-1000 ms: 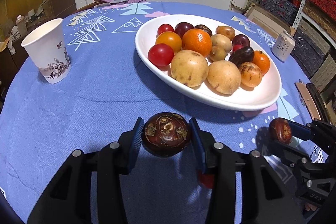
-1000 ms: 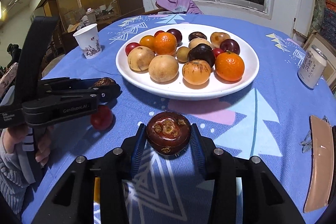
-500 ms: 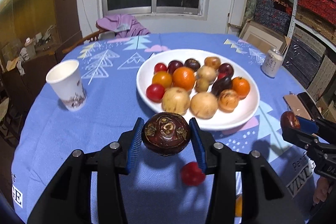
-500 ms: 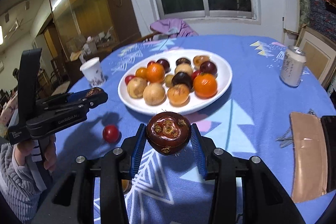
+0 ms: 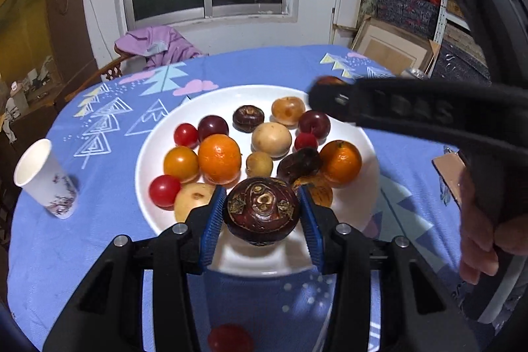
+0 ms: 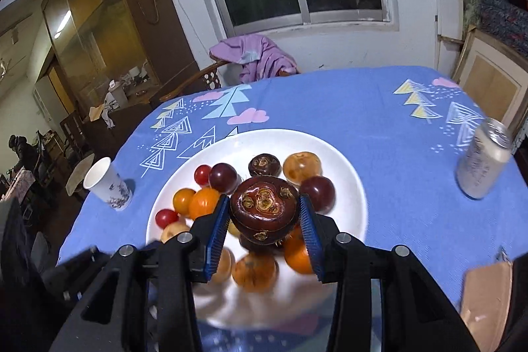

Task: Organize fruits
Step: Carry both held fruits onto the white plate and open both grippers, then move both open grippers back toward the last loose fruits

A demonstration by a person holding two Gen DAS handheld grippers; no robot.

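My left gripper is shut on a dark brown mangosteen and holds it above the near rim of the white oval plate. My right gripper is shut on a second mangosteen and holds it above the plate. The right gripper also reaches in from the right over the plate's far side in the left wrist view. The plate holds several fruits: oranges, red tomatoes, plums and pale round fruits. A red tomato lies on the cloth below my left gripper.
A paper cup stands on the blue tablecloth left of the plate. A drink can stands at the right. A brown flat case lies at the near right. A chair with purple cloth stands behind the table.
Both grippers have risen and moved forward over the plate, each still holding its mangosteen. The right gripper now crosses over the plate's far side.
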